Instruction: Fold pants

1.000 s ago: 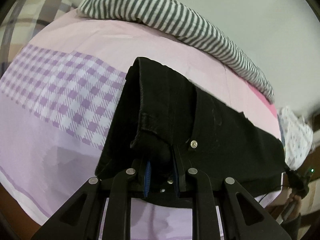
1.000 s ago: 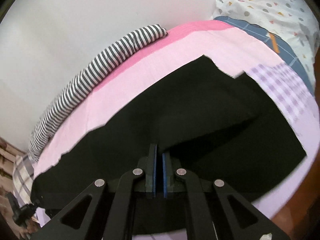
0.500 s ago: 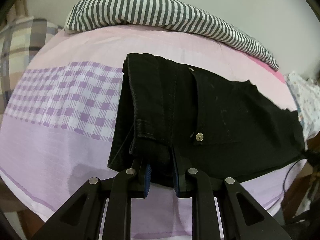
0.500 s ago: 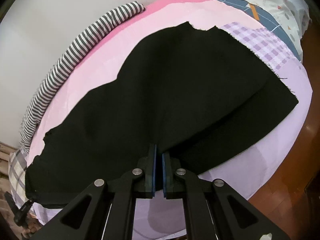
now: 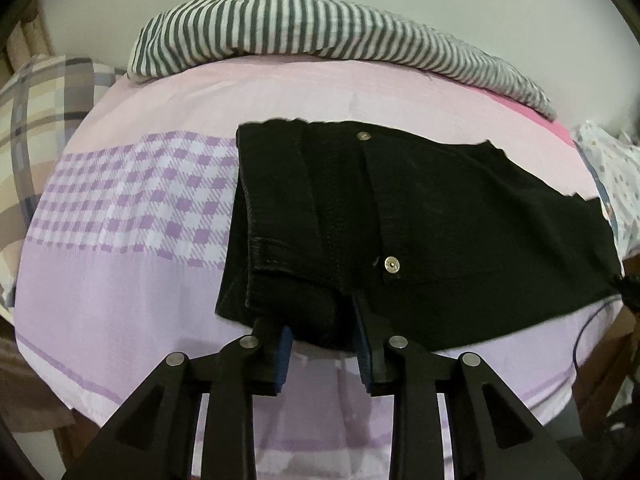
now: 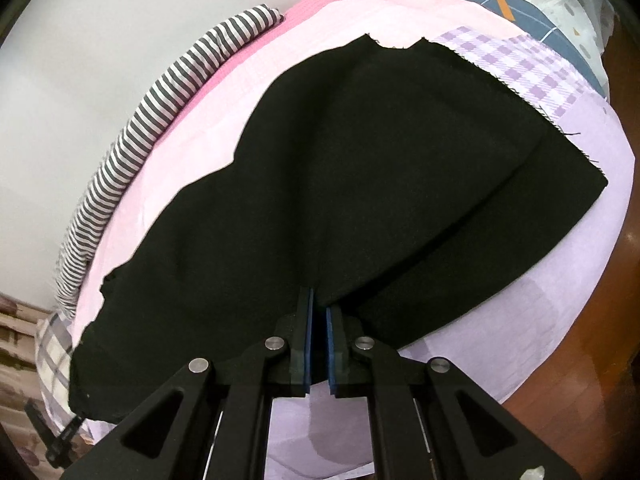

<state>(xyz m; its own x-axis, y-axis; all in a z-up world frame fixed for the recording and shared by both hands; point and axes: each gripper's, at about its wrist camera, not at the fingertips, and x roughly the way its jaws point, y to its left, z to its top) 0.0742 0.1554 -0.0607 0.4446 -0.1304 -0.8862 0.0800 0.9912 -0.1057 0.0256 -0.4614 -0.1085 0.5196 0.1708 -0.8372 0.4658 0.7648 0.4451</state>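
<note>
Left wrist: left hand-held gripper point(image 5: 323, 344) opening around pants point(image 5: 420, 232) waistband edge; right hand-held gripper point(image 6: 319, 344) pinches the leg.

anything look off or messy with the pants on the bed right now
The black pants lie fairly flat on the bed sheet, but the leg hems are jagged and frayed with loose threads, and they don't line up. Near the waistband one layer's far edge steps unevenly.
</note>
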